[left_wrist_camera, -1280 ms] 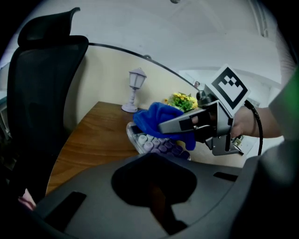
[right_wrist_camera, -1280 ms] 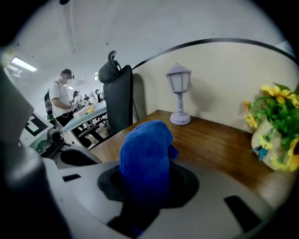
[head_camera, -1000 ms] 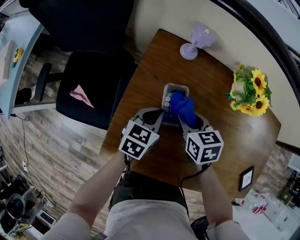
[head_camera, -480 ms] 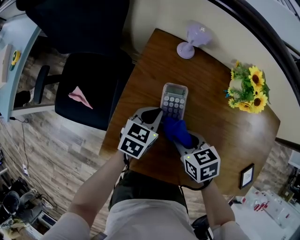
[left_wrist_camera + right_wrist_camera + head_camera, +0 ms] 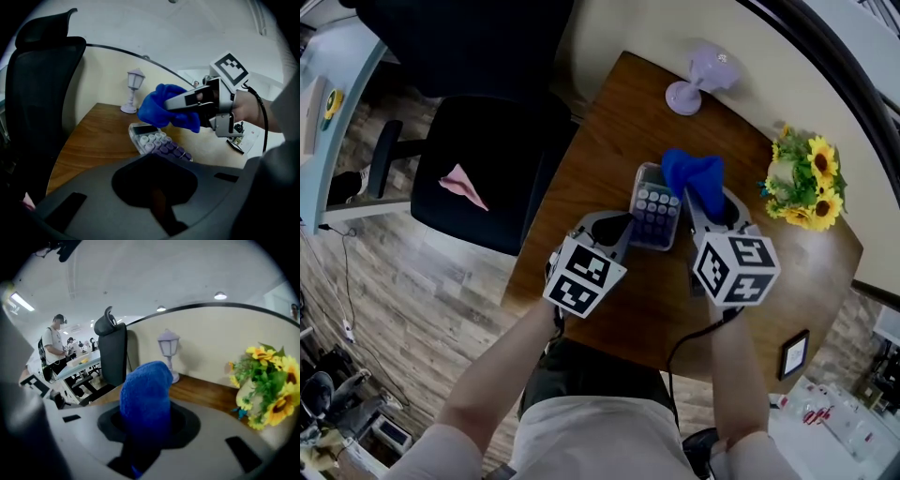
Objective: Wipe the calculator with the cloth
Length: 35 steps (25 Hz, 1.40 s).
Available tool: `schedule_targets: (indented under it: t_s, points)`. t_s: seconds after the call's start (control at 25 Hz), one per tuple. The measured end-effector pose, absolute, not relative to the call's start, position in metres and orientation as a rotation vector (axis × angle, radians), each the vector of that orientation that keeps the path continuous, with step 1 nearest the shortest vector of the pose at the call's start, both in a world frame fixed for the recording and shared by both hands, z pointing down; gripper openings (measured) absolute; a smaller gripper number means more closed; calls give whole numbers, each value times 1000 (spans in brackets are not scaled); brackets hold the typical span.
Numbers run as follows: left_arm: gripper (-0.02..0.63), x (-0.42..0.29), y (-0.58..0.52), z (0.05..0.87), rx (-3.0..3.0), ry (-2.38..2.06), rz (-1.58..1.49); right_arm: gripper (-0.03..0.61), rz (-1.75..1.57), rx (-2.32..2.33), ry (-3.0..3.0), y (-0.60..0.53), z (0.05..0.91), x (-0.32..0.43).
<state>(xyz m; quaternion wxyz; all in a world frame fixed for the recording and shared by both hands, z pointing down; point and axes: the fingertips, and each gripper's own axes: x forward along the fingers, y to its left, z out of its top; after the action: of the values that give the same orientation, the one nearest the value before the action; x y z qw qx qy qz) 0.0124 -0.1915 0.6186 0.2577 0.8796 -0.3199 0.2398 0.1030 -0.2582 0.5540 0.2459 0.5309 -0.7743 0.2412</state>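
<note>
**Cloth goes back to the far end of the calculator**

The wooden table [image 5: 600, 150] carries everything, and both grippers work over its middle. Half a second ago the right gripper [image 5: 705, 199] was low, near the person, with the cloth at the near end of the calculator. Now it has travelled away from the person, and the cloth is at the far end, where it also was one second ago. I judge from this that the wiping is under way as strokes to and fro along the calculator, and that one stroke has just reached its far limit. A return stroke toward the person would be the natural next one.

The left gripper [image 5: 617, 228] has hardly moved. Its jaws are together with nothing between them, and its tip is just beside the near left corner of the calculator [image 5: 655, 220], probably to steady it.

The calculator lies flat, its long side pointing away from the person. Its keys are uncovered, and its display end is under the cloth [image 5: 689, 173].

The right gripper's jaws are clamped on the cloth, which rises between them as a thick blue bunch. From the left gripper view the bunch seems to hang just over the display end, but I cannot tell if it touches the surface at this instant.
</note>
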Motion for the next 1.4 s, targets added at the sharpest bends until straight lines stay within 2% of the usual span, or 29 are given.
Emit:
schedule_targets:
  t_s: [0.24,0.56,0.92,1.08,1.4]
  points:
    - [3,12,-191,618,2381,-859,649,130,741,1330,-2075,-258,601,69]
    - [3,11,-191,619,2377,-858,649,130,786,1137,-2110,-204,601,38]
    - [3,8,-194,620,2344,-850,632,127,1014,990,-2070,-139,602,39]
    - [3,1,-190,627,2307,-851,725,127,1105,941,-2003,-107,605,44]
    - [3,-47,-156,613,2194,-885,791,127,1179,974,-1967,-77,581,54]
